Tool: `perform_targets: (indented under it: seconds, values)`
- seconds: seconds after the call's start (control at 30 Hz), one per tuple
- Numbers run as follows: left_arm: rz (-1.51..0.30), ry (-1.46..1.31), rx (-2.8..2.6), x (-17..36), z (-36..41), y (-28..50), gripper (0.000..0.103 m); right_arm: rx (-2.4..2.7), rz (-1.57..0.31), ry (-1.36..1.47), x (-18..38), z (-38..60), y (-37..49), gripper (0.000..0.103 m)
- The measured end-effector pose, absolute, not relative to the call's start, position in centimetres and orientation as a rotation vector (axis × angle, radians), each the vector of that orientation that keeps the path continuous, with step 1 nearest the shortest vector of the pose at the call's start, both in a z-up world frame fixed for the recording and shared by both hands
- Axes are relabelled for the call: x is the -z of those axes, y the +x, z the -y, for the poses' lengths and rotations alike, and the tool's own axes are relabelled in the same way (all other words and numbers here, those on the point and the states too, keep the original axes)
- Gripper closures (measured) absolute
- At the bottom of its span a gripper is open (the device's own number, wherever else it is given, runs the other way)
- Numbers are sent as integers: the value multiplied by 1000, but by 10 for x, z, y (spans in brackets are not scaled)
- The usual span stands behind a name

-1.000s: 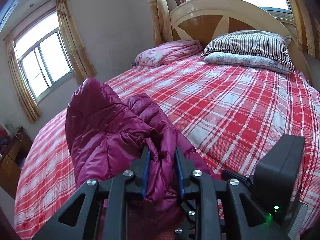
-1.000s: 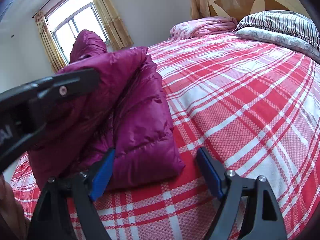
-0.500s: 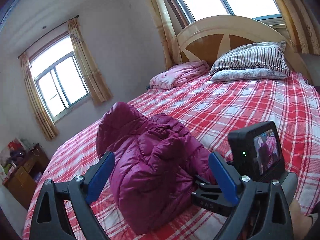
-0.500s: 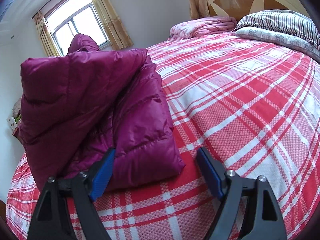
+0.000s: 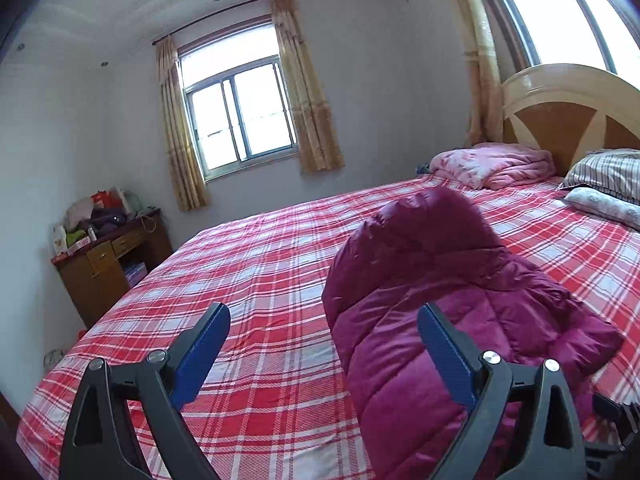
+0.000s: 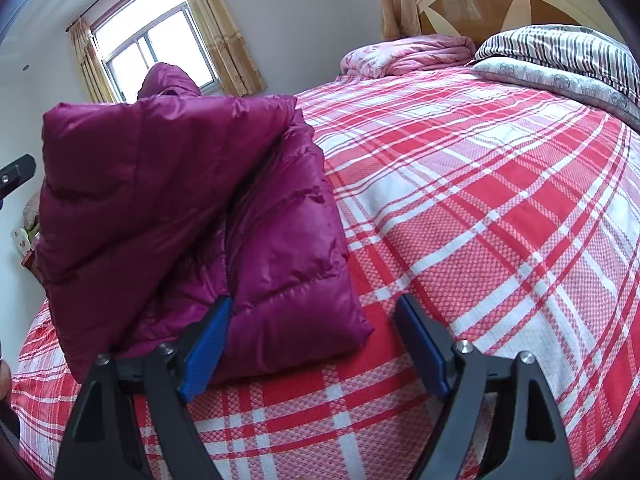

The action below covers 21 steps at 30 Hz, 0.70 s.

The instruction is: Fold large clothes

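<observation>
Both grippers stand wide open, holding nothing. My left gripper (image 5: 324, 344) has just been opening, jaws empty, over the red plaid bed (image 5: 256, 280). Purple down jacket (image 6: 192, 216) lies folded on the bed, just beyond my right gripper (image 6: 312, 340).

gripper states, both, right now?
Left gripper: open, holds nothing; its fingers have just opened off the jacket.
Right gripper: open, holds nothing; jacket corner lies between the fingers, unpinched.
</observation>
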State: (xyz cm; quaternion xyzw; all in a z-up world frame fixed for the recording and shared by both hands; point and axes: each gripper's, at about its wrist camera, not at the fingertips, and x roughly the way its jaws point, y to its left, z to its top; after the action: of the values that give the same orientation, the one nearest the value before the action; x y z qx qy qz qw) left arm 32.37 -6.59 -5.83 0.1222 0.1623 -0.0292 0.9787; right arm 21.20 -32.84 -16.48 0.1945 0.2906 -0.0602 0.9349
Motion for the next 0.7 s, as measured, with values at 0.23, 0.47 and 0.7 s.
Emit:
perform_targets:
  seconds: [0.23,0.47,0.7]
  values:
    - [-487,309,134,122,105,374,8,237,-459,400,134,338,181,21]
    - [-398,437,229,142,145,352,8,119,-359,346,72,326,187,40]
    - [-409,370,244,119,113,350,8,82,-668,296,127,323,255,72]
